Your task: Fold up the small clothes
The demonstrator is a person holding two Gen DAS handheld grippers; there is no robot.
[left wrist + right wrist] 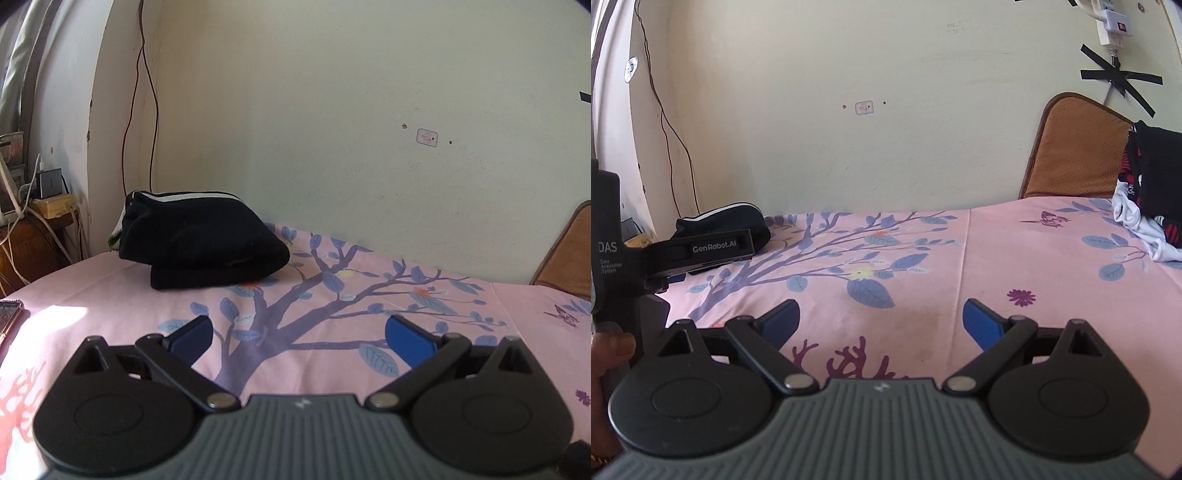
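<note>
Pink bedsheet (110, 280): dark folded garment (199, 247) done; unfolded pile (1148, 199) remains. Left gripper (299, 332), right gripper (881, 319) both spread, empty.

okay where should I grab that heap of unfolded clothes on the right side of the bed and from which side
Judging from the right wrist view, take the white fabric spilling out at the low left edge of the unfolded clothes pile. Come in with the open right gripper from the left, low over the bedsheet: that loose edge faces the gripper, while the black and red garments are bunched above.
</note>
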